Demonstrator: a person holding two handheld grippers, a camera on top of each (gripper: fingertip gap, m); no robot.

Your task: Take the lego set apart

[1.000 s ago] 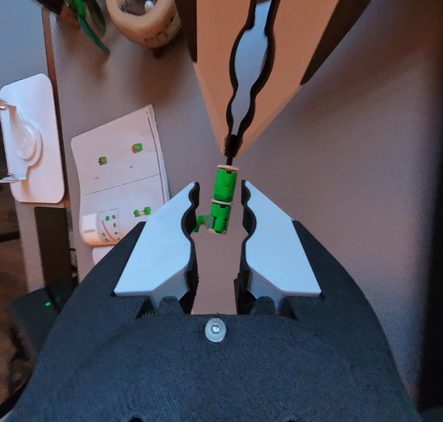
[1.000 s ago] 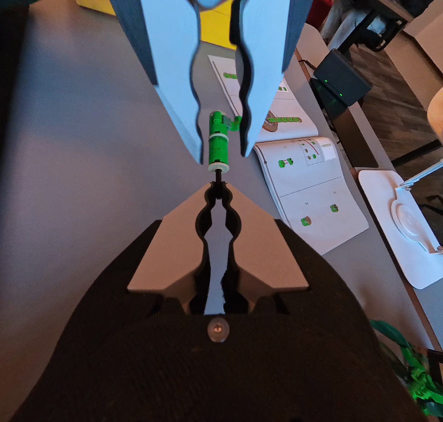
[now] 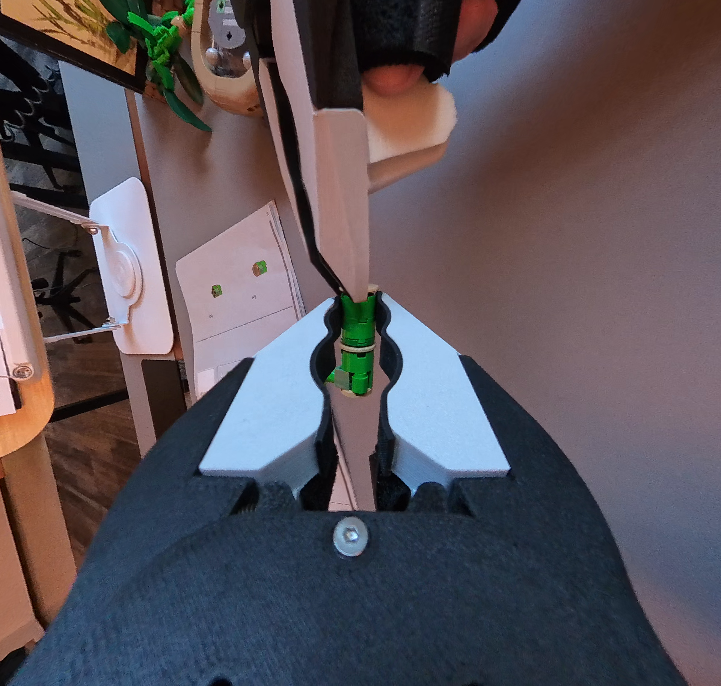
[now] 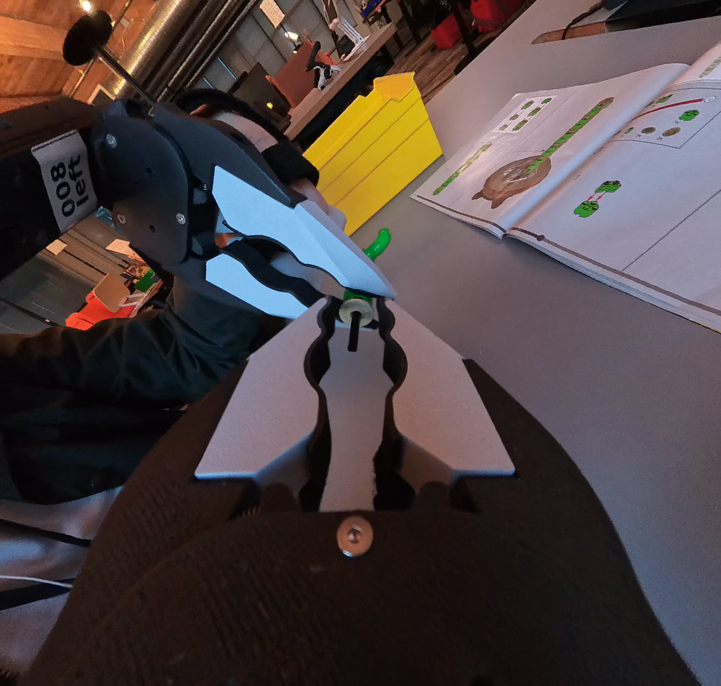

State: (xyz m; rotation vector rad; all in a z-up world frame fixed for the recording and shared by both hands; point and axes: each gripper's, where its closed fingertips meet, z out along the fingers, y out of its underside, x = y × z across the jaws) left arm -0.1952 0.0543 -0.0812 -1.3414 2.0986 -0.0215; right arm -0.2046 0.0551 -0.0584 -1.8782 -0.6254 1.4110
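I am looking at a short green plastic lego stalk (image 3: 356,349) of stacked round segments, parted by thin tan discs, with a thin black axle (image 4: 352,335) projecting from its tan end disc. A small curved green piece branches off its side.

My left hand-held gripper (image 3: 357,308), with white angular fingers edged in wavy black rubber, is partly closed on the stalk: both finger pads press its upper segments near the fingertips, while the lower segments hang free in the wider gap behind.

My right hand-held gripper (image 4: 353,308), of the same build, has its jaws slightly apart. Its fingertips flank the tan end disc, though I cannot tell whether they clamp it. The axle sits untouched in the gap between its fingers.

The stalk is held above the smooth grey tabletop (image 4: 546,355). Beyond the stalk lie an open white paper instruction booklet (image 4: 585,184) and a yellow ribbed plastic bin (image 4: 374,152).
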